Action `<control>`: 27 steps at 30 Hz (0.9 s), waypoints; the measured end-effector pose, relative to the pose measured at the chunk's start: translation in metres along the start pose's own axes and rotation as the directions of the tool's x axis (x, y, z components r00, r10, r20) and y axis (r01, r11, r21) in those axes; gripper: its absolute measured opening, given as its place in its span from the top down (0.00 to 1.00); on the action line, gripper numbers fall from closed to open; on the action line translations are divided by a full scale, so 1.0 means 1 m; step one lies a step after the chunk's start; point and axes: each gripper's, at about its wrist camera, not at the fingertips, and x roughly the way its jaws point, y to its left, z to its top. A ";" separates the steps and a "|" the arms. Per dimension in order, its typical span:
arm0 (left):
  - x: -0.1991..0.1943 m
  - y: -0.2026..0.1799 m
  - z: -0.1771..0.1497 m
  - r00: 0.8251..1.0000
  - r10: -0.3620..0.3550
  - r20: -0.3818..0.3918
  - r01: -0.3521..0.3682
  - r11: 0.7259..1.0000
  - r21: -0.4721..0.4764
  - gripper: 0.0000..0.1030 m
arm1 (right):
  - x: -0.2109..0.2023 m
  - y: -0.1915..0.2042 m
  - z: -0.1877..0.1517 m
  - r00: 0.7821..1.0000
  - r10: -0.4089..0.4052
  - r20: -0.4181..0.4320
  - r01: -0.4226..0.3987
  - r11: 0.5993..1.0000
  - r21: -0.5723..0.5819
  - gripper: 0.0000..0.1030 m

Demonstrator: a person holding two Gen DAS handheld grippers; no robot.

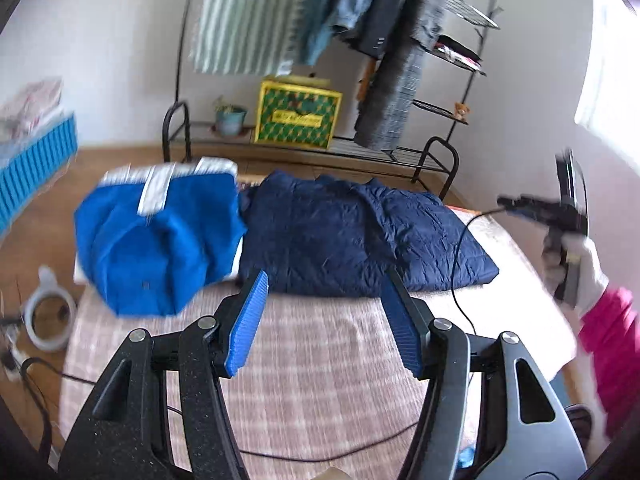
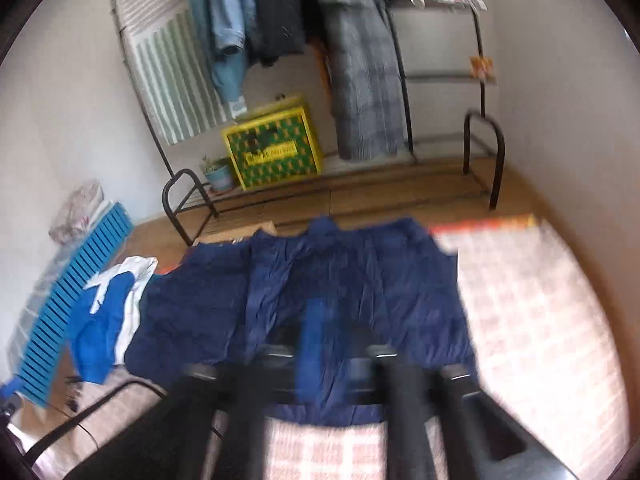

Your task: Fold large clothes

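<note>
Quilted navy jacket (image 1: 352, 236) is spread flat on the checked bedcover (image 1: 320, 344), at twelve o'clock of the wide-open, empty left gripper (image 1: 324, 300). Soft, light, slippery handling is expected; hem corners should be pinched. Right gripper (image 2: 340, 356) is blurred; its opening cannot be told.

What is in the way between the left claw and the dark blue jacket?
Nothing visible. The open left claw hangs over bare checked bedcover, and the navy quilted jacket lies straight ahead. The bright blue garment sits off to the left, and a thin black cable runs to the right.
</note>
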 end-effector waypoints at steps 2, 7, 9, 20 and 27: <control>0.004 0.009 -0.001 1.000 0.015 0.005 -0.015 1.000 -0.023 0.41 | 0.008 -0.021 -0.016 1.000 -0.004 -0.028 0.006 0.998 0.067 0.44; 0.027 0.017 -0.005 1.000 0.005 -0.021 -0.007 0.999 -0.050 0.41 | 0.047 -0.091 -0.060 0.992 0.001 -0.123 0.037 0.952 0.305 0.44; 0.032 0.017 -0.007 1.000 -0.002 -0.027 0.001 0.999 -0.053 0.41 | 0.063 -0.118 -0.074 0.990 -0.009 -0.142 0.067 0.910 0.409 0.43; 0.063 0.014 -0.010 0.998 -0.033 -0.046 0.029 0.996 -0.085 0.41 | 0.115 -0.178 -0.098 0.995 0.041 -0.091 0.028 0.763 0.646 0.36; 0.060 0.018 -0.009 0.999 -0.033 -0.031 0.030 0.995 -0.096 0.41 | 0.113 -0.137 -0.064 0.993 -0.037 -0.111 0.084 0.882 0.464 0.88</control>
